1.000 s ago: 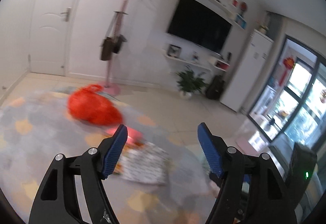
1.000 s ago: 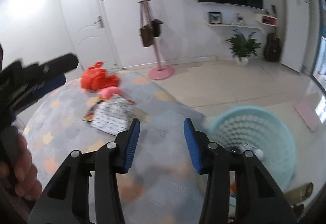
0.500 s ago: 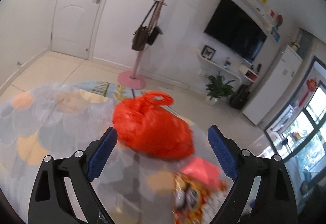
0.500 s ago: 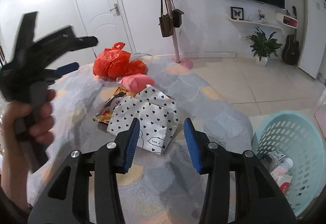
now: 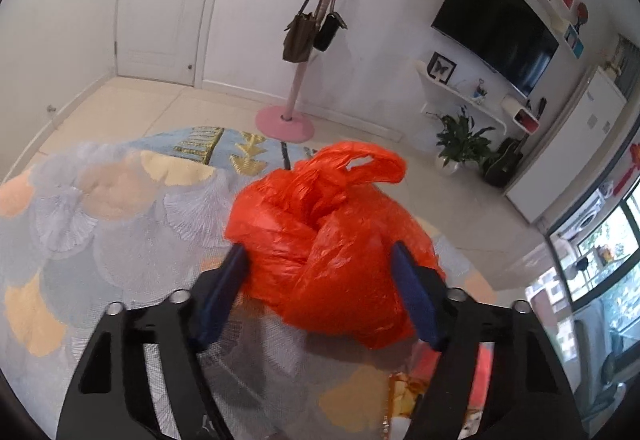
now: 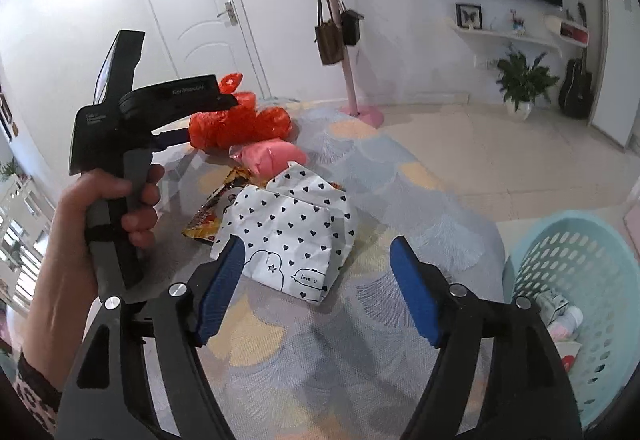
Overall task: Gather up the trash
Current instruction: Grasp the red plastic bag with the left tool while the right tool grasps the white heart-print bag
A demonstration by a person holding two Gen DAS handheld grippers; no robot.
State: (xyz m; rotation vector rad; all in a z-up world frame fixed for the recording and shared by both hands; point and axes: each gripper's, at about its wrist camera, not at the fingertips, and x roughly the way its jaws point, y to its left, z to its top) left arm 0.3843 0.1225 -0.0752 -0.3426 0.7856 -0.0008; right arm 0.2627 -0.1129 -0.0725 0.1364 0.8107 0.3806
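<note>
1. The left gripper (image 5: 320, 280) has its jaws spread wide, one blue pad on either side of the red plastic bag (image 5: 332, 240); the pads sit against or just beside the crinkled film, and real contact cannot be told, so nothing is clearly held.
2. That bag is glossy, wrinkled and knotted at the top into a looped handle, and it rests on the rug (image 5: 100, 220) (a soft pile with grey, peach and yellow fan shapes).
3. Just below the right-hand pad a yellow and red wrapper (image 5: 404, 392) is mostly cut off behind the finger.
4. The right gripper (image 6: 316, 276) is also wide open and holds nothing; between its pads and just ahead lies a crumpled white paper bag (image 6: 292, 236) printed with black hearts.
5. Beyond it lie a pink plastic bag (image 6: 272, 156) and a snack wrapper (image 6: 208, 216), partly hidden beneath the paper.
6. Off to the right of those jaws stands a pale blue perforated basket (image 6: 580, 280) with blurred items inside.
</note>
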